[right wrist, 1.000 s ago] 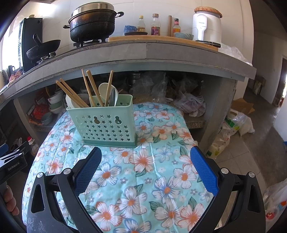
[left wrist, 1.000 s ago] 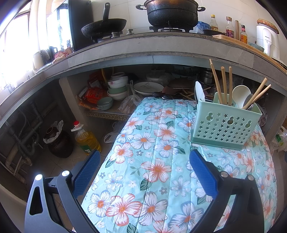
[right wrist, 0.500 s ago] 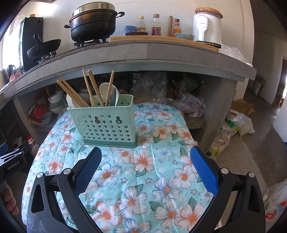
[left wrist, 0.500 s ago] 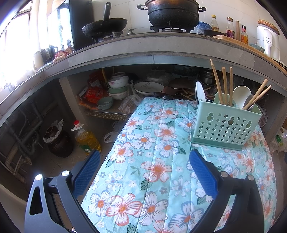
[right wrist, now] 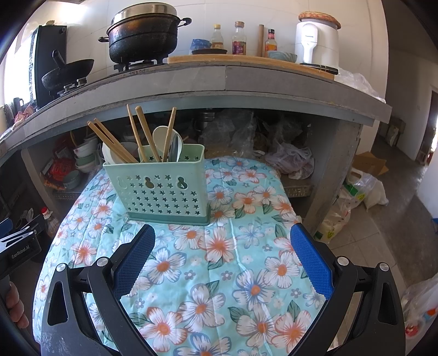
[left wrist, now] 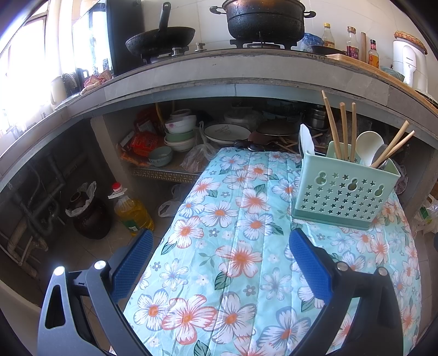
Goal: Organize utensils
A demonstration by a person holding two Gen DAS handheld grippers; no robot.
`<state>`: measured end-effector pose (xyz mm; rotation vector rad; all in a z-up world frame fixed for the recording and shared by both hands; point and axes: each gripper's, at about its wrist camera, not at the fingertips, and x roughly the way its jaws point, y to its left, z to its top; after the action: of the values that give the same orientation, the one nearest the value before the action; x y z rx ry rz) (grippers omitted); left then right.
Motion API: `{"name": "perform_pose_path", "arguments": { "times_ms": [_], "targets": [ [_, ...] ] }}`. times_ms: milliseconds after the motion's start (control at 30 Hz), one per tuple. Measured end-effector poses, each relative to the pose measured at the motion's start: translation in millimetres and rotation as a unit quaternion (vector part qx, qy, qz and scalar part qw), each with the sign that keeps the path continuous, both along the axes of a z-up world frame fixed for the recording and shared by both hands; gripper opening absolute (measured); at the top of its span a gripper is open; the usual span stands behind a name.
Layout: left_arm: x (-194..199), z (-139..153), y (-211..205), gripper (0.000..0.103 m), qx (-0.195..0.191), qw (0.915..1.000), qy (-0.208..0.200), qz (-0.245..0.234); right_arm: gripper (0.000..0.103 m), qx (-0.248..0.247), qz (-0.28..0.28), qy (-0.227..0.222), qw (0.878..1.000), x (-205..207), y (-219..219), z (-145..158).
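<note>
Green utensil holder [left wrist: 346, 191] standing upright on floral tablecloth [left wrist: 241, 219], holding wooden chopsticks [left wrist: 332, 126] and white spoons [left wrist: 368, 145]. Left gripper [left wrist: 219, 241] spread wide, blue fingers [left wrist: 131, 263] empty, well short of the holder. Beyond the holder, black pot [left wrist: 265, 19] on the counter [left wrist: 219, 74].

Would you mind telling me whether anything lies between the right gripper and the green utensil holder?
Nothing visible does: only bare floral tablecloth lies between the open right gripper and the utensil holder.
</note>
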<state>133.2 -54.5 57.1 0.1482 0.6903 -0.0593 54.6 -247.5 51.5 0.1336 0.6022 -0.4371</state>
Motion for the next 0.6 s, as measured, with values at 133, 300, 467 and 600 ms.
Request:
{"name": "perform_pose_path", "arguments": {
  "times_ms": [133,300,467,600],
  "targets": [
    [-0.2,0.2,0.6,0.097,-0.001,1.0,0.0,0.001,0.095,-0.001,0.0,-0.001,1.0,0.2,0.1,-0.3],
    [0.1,0.9,1.7,0.097,-0.001,1.0,0.0,0.002,0.095,-0.002,0.002,-0.002,1.0,-0.9,2.2,0.7],
    [-0.6,1.5,2.2,0.097,-0.002,1.0,0.002,0.004,0.095,0.001,0.002,-0.001,1.0,-0.7,1.8,1.2],
    [-0.3,1.4,2.6,0.097,-0.002,1.0,0.002,0.003,0.095,0.0,0.003,-0.002,1.0,-1.1,1.6,1.7]
  ]
}}
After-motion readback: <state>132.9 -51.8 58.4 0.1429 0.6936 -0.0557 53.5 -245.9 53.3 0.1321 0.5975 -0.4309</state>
